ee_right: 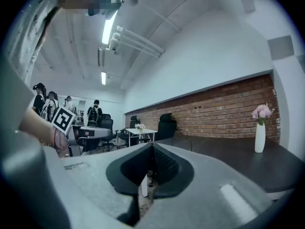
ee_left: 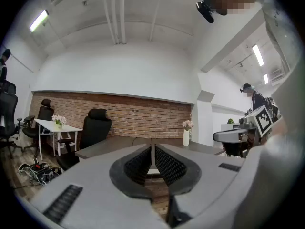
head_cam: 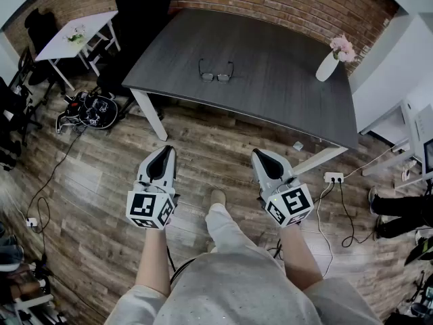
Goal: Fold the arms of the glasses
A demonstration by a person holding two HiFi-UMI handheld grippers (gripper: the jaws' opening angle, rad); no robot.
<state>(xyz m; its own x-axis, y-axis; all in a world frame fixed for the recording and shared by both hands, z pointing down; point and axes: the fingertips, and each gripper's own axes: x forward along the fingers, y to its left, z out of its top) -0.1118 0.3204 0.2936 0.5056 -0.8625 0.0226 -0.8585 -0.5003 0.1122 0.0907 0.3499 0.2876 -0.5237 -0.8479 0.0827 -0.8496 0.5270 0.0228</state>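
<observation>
Glasses (head_cam: 216, 73) are on the dark table (head_cam: 284, 93), left of its middle. Both arms stick straight out from the frame toward the brick wall. So neither arm is folded yet, and the job hasn't started as far as I can judge.

Nothing is touching them. The left gripper (head_cam: 164, 152) and right gripper (head_cam: 260, 156) are both held level over the wooden floor (head_cam: 210, 147), on the near side of the table's edge and well apart from the glasses.

Left gripper view: the left gripper's (ee_left: 152, 152) pads are pressed together with only a thin seam between them, and they hold nothing. Right gripper view: the right gripper (ee_right: 152, 157) is the same, jaws closed flat on each other with nothing between them.

What's left is everything. They have to close in on the table and open a jaw. My guess is one side steadies the frame while the other swings in the first arm, then the second.

Containers now. A white vase (head_cam: 326, 67) stands toward the table's right side, well apart from the glasses, with pink flowers (head_cam: 343, 46) in it. Far left, a small white side table (head_cam: 91, 26) carries what looks like a little pot of flowers (head_cam: 74, 35), too small to make out clearly. Nothing else on the dark table looks able to get in the way.
</observation>
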